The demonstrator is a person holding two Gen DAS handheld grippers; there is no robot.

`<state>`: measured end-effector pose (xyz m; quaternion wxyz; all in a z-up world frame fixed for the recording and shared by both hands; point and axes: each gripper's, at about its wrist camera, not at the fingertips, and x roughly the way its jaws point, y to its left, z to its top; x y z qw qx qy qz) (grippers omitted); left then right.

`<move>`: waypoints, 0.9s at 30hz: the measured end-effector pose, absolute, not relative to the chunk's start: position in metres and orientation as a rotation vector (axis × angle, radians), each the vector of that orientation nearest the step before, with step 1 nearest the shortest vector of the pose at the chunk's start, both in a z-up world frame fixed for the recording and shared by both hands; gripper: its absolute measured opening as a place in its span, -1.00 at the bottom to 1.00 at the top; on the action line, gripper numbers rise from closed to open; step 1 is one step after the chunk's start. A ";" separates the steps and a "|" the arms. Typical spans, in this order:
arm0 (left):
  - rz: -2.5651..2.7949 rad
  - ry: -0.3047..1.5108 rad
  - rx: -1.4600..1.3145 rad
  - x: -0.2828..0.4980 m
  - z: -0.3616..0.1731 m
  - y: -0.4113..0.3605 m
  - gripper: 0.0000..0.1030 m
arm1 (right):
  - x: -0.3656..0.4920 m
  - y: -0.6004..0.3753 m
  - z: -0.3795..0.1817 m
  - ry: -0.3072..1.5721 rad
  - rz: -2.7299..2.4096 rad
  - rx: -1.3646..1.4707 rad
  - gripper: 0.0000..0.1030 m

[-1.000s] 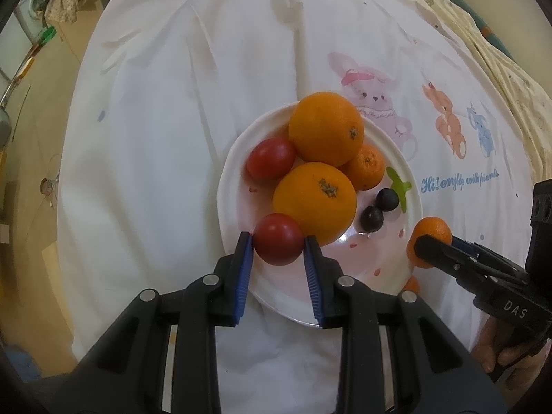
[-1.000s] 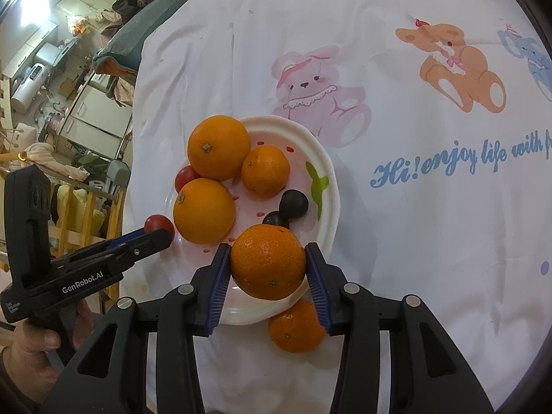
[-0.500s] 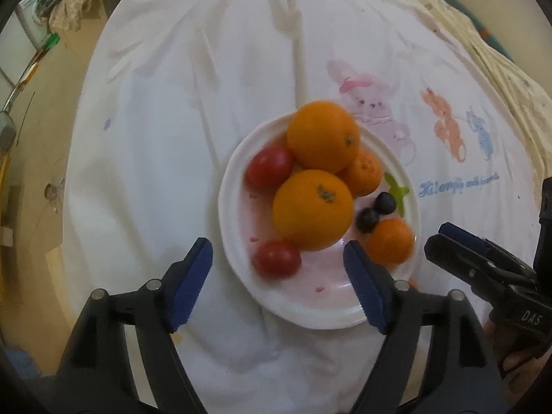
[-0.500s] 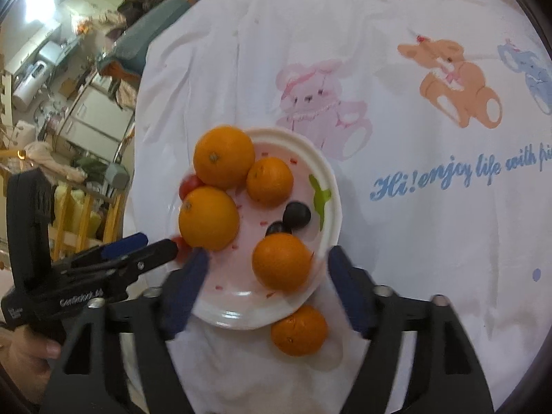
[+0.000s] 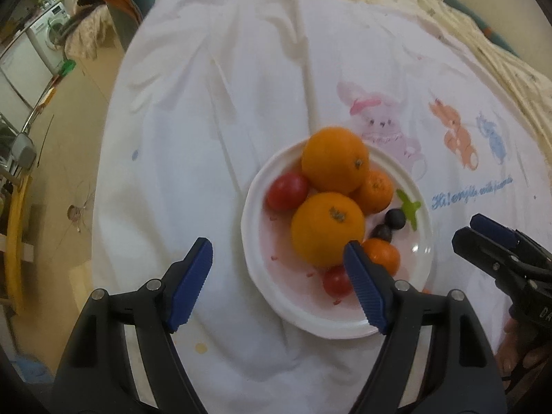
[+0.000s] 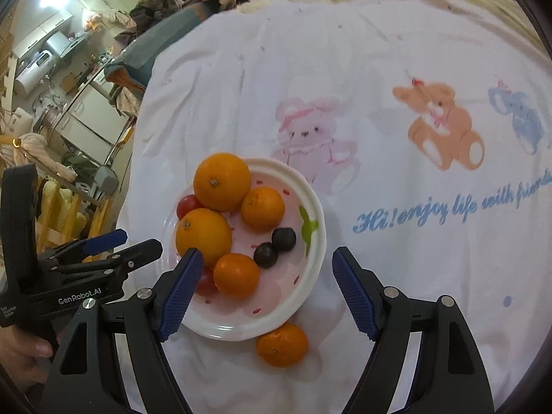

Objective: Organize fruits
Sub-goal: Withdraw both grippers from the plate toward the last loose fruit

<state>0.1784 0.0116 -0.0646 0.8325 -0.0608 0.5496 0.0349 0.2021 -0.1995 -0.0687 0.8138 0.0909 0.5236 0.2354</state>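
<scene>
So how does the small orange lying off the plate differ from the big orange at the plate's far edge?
The small orange lies on the cloth beside the plate; the big orange sits on the plate. The small one is clearly smaller. It lies alone; the big one leans against other fruit. Both are round and orange.

a lived-in home: washing machine (image 5: 51, 29), kitchen cabinets (image 6: 93, 117), cartoon-print bedsheet (image 6: 379, 69) as table cover.
</scene>
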 end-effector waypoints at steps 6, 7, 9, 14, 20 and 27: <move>0.101 1.079 -0.072 0.167 -0.046 0.010 0.47 | 0.191 -0.207 -0.046 1.047 0.471 0.161 0.55; 0.100 1.075 -0.068 0.164 -0.044 0.009 0.47 | 0.187 -0.208 -0.041 1.033 0.467 0.152 0.55; 0.066 1.072 -0.069 0.159 -0.040 0.007 0.47 | 0.181 -0.210 -0.034 1.016 0.472 0.148 0.55; 0.025 1.041 -0.029 0.141 -0.027 -0.003 0.47 | 0.164 -0.226 -0.022 1.017 0.464 0.155 0.55; 0.003 0.994 -0.044 0.111 -0.018 -0.007 0.47 | 0.144 -0.244 -0.023 1.041 0.425 0.189 0.55; -0.008 1.016 -0.058 0.083 -0.025 -0.011 0.47 | 0.125 -0.254 -0.032 1.097 0.387 0.217 0.55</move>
